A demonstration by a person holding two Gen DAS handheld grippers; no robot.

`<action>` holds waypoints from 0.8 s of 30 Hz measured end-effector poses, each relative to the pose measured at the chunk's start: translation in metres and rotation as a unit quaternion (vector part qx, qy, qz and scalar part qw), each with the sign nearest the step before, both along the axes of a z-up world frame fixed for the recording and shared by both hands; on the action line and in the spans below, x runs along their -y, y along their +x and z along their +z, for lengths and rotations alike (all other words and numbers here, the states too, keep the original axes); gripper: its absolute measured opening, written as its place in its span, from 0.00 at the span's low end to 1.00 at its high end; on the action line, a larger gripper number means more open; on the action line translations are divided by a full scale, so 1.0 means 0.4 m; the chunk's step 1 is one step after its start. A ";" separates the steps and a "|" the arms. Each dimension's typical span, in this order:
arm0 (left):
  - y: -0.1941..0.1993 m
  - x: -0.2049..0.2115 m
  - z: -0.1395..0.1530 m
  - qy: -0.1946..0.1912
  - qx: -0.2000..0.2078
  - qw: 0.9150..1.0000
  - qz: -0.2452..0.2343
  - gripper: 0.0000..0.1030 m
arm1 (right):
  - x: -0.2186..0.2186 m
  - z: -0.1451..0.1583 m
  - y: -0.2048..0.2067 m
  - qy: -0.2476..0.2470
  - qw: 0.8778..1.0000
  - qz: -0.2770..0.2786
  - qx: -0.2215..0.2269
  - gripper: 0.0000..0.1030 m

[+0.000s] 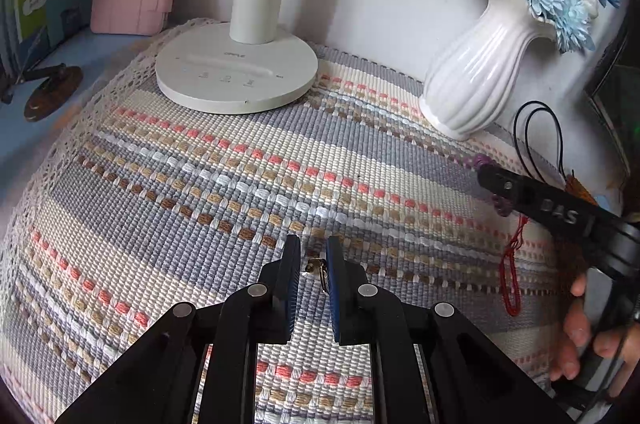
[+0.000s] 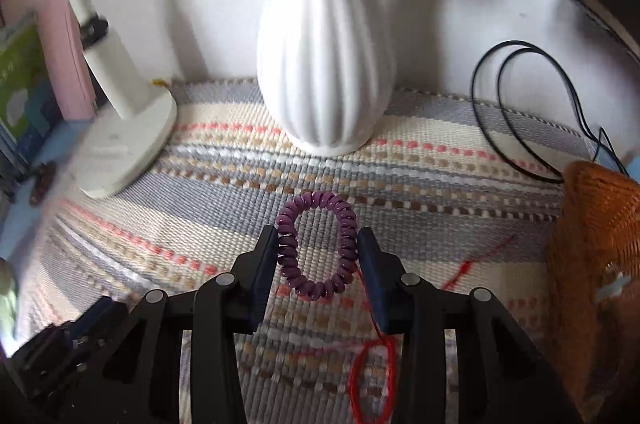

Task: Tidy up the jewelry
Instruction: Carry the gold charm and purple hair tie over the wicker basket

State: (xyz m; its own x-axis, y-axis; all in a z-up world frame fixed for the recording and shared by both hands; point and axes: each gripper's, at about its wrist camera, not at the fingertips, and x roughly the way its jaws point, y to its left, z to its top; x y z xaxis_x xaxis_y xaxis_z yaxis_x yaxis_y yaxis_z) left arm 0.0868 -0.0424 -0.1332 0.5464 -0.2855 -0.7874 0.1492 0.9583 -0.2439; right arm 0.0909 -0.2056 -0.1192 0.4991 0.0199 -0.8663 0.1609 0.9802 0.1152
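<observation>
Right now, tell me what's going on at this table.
A person is sorting jewelry on a striped woven mat with two handheld grippers. The right gripper, jaws open, straddles a purple coil bracelet lying flat before the white vase. The left gripper has a small metal piece between its nearly closed fingers. A red string lies nearby.

Soft daylight, strong fisheye bending with dark corners, left view sharp, right view motion-blurred toward its edges
</observation>
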 end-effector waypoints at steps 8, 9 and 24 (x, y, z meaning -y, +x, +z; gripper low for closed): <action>-0.013 0.078 0.091 -0.014 0.033 0.998 -0.045 0.12 | 0.078 0.137 -0.104 0.046 0.998 -0.020 0.046 0.43; -0.018 0.098 0.105 -0.017 0.039 0.998 -0.056 0.12 | 0.098 0.162 -0.123 0.046 0.997 -0.027 0.054 0.43; -0.139 0.428 0.253 -0.052 0.092 0.961 -0.255 0.12 | 0.459 0.266 -0.409 0.013 0.974 -0.213 0.077 0.44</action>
